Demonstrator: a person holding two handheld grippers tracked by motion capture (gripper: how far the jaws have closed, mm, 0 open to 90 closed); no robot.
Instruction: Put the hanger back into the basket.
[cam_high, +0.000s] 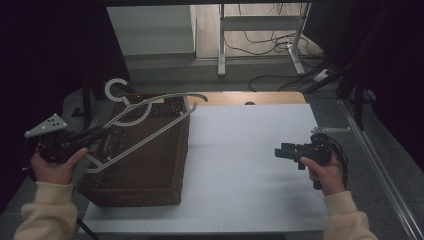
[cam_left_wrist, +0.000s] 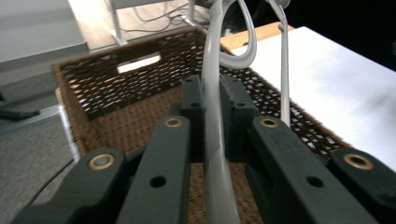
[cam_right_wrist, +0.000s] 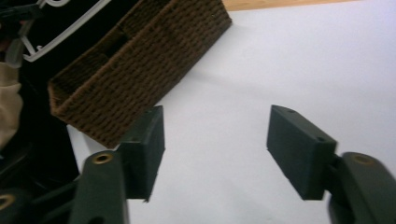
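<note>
Left gripper view: hanger (cam_left_wrist: 212, 116) between left tongs (cam_left_wrist: 211, 100).

In your left gripper view, the hanger (cam_left_wrist: 212, 121) runs off the top edge beyond the left gripper (cam_left_wrist: 212, 100), so its hook is cut off, and its near end blurs below your jaws. In your right gripper view, the basket (cam_right_wrist: 140, 60) ahead of the right gripper (cam_right_wrist: 217, 140) is cropped at the top edge.
</note>
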